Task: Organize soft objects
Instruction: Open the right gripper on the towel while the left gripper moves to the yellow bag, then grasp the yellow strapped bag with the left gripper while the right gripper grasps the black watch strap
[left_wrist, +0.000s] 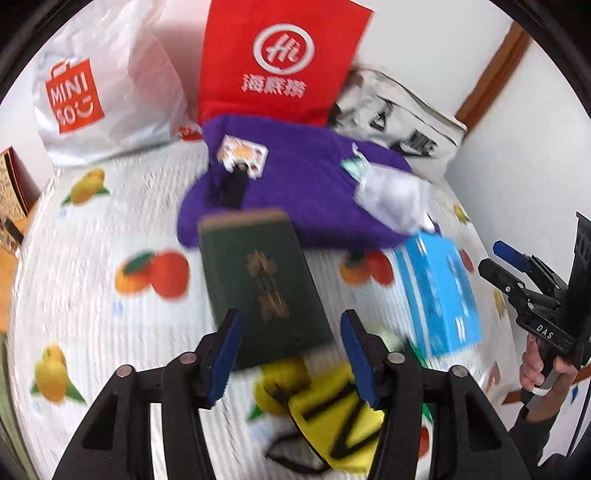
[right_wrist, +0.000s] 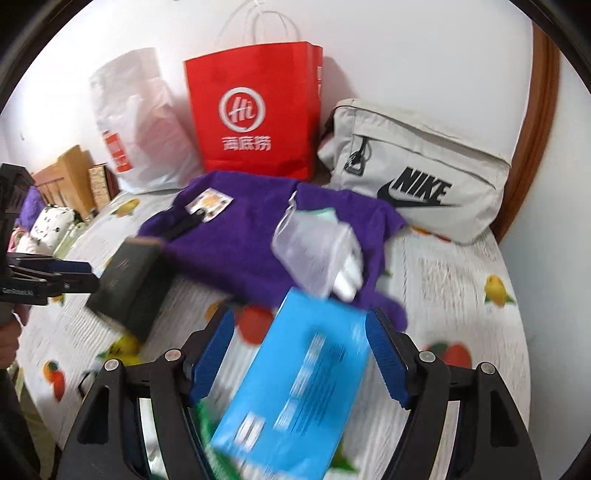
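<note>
Both tools open: left tool (left_wrist: 290, 350) w/ green box (left_wrist: 264, 284), right tool (right_wrist: 301, 356) w/ blue box (right_wrist: 295, 384) betw pads

The supporting surface is a bed (right_wrist: 454, 295) covered in a white ribbed sheet printed with oranges and lemons. Lying directly on it: a purple towel (right_wrist: 236, 240), a dark green book (left_wrist: 258, 280), a blue box (right_wrist: 295, 376), and a yellow item (left_wrist: 340, 417) with black markings. Along the wall stand a white plastic bag (left_wrist: 110, 92), a red paper bag (right_wrist: 255, 110) and a grey Nike pouch (right_wrist: 417, 166).
</note>
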